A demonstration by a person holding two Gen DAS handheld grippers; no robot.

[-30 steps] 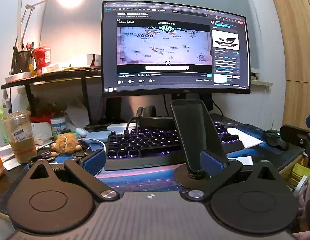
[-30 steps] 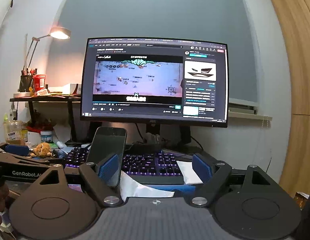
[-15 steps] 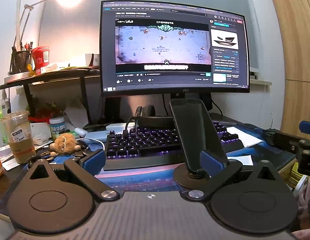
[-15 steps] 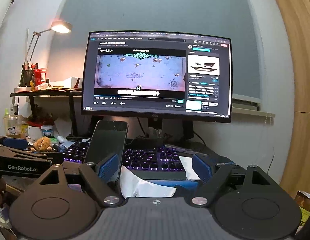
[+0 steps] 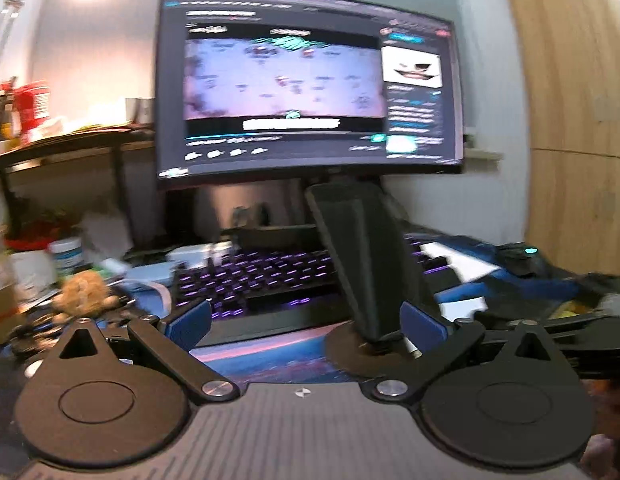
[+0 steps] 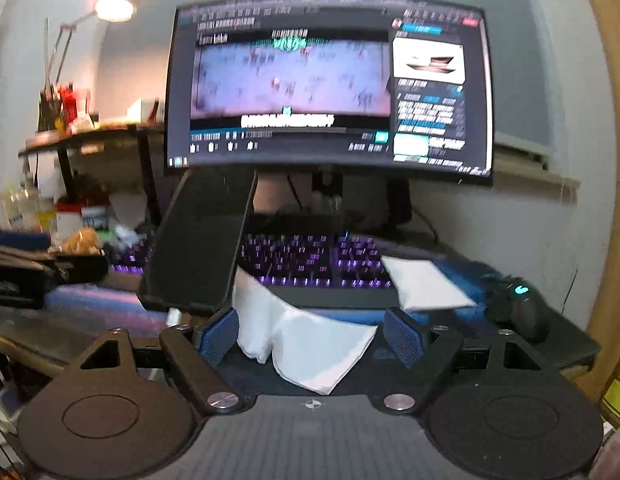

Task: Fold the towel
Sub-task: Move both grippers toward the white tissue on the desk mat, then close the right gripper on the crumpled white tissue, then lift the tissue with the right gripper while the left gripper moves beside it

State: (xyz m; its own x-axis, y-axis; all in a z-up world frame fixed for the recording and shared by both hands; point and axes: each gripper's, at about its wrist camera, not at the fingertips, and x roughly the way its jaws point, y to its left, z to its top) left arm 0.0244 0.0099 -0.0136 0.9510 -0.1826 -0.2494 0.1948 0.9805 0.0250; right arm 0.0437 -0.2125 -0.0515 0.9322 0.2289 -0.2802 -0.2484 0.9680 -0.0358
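Towel [image 6: 310, 348], white, crumpled, prob. on desk btwn right tongs [image 6: 311, 336], both tongs apart, left tongs [image 5: 306, 322] empty.

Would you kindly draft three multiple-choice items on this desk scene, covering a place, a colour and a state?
1. Where does the white towel lie?
A. on the desk between the right gripper's fingers
B. draped over the monitor
C. on the side shelf

2. What colour is the keyboard backlight?
A. green
B. purple
C. red

3. How does the left gripper stand?
A. shut on the towel
B. shut on the phone
C. open, holding nothing

Answers:
1 A, the right wrist view shows the rumpled cloth in front of the keyboard, between the blue pads.
2 B, the keys glow purple in both views.
3 C, its pads stand wide apart with only desk between them.
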